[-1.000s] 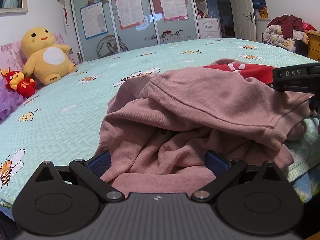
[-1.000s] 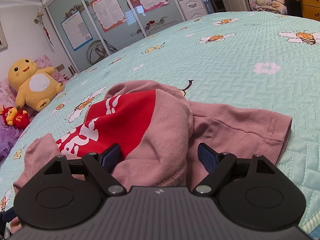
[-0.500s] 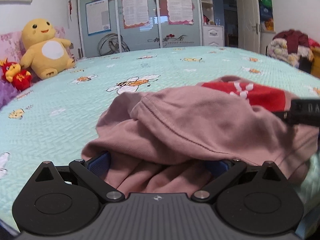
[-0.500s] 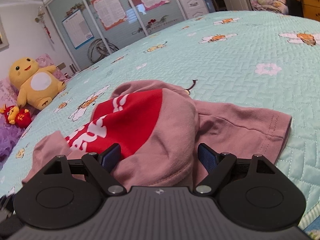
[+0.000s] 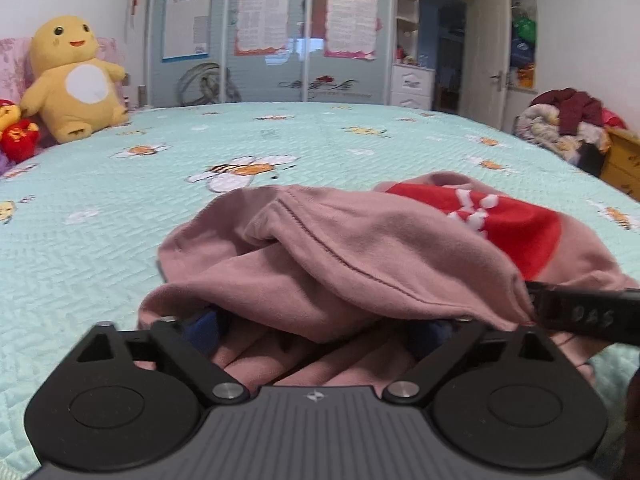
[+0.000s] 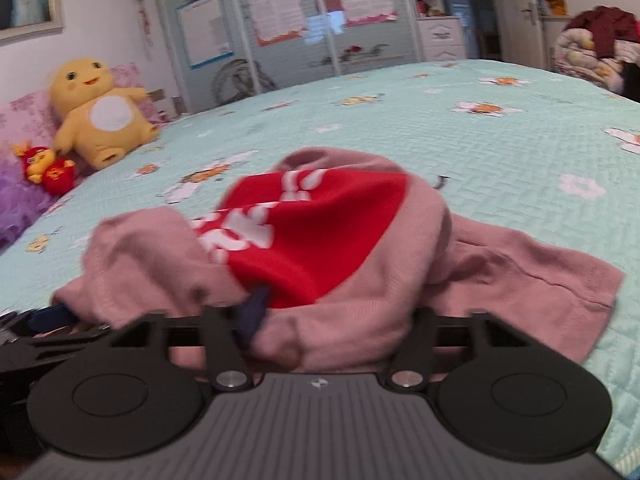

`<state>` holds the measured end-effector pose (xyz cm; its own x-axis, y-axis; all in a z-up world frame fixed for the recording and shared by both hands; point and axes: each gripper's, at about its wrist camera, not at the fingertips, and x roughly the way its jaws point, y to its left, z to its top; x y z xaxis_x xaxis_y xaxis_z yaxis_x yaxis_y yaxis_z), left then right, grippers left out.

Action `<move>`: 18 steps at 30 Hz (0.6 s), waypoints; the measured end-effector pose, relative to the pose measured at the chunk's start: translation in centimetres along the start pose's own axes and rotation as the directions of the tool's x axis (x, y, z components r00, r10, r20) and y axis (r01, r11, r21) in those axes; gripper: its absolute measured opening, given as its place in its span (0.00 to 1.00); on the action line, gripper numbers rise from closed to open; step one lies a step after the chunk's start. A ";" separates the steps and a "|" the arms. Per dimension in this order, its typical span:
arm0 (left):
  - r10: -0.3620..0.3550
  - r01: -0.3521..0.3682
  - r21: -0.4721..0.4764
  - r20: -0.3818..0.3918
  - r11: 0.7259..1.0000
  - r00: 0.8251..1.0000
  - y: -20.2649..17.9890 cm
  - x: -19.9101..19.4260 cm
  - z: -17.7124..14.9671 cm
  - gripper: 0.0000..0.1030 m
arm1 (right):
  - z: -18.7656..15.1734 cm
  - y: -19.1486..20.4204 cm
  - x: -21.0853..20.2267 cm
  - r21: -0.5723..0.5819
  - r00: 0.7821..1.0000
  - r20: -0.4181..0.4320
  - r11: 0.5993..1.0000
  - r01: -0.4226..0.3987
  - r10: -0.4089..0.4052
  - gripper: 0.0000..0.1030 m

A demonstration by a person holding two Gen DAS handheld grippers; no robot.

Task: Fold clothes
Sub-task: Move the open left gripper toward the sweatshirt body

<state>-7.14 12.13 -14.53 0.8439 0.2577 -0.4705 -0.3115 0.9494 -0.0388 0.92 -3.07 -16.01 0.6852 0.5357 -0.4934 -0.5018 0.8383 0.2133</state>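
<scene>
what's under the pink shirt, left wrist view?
Under the pink shirt lies the teal bedspread. The left hand-held gripper reaches under its raised front fold; one blue pad shows, the other is mostly covered. Whether the fingers pinch cloth is hidden.

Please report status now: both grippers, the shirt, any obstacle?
Left gripper open, fingers under pink cotton shirt with red print. Right gripper open, shirt bunched between fingers. Nothing blocking on the mint quilted bedspread.

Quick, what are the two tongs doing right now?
Left tongs: open, shirt bunched between the fingers.
Right tongs: open, shirt draped over them.
</scene>
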 end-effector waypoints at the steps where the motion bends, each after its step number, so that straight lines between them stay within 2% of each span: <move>1: -0.018 0.018 0.009 0.006 1.000 1.000 -0.1 -0.2 0.0 0.65 | -0.2 0.5 -0.2 -0.029 1.000 0.008 1.000 0.003 -0.003 0.32; 2: -0.036 0.036 0.018 0.013 0.999 0.999 -0.2 -0.4 0.0 0.52 | -0.3 1.0 -0.4 -0.053 1.000 0.015 0.999 0.009 -0.008 0.30; 4: -0.053 0.053 0.028 0.018 0.998 0.998 -0.2 -0.7 -0.1 0.38 | -0.5 1.4 -0.9 -0.061 1.000 0.016 0.998 0.007 -0.006 0.21; 7: -0.082 0.082 -0.002 0.024 0.997 0.996 0.5 -1.1 -0.1 0.17 | -0.7 1.9 -2.2 -0.061 1.000 0.010 0.998 -0.016 0.016 0.16; 12: -0.120 0.122 -0.028 0.060 0.992 0.991 1.6 -2.4 0.1 0.09 | -1.1 2.8 -4.3 -0.059 0.999 0.000 0.997 -0.054 0.054 0.14; 18: -0.138 0.144 -0.029 0.165 0.989 0.977 2.6 -5.2 0.4 0.07 | -1.5 4.0 -6.9 -0.062 0.995 -0.012 0.993 -0.104 0.104 0.13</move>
<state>-12.18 13.33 -11.80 0.9390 0.1507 -0.3090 -0.1991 0.9711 -0.1317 -6.63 -3.62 -13.04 0.6232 0.6184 -0.4787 -0.6024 0.7699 0.2104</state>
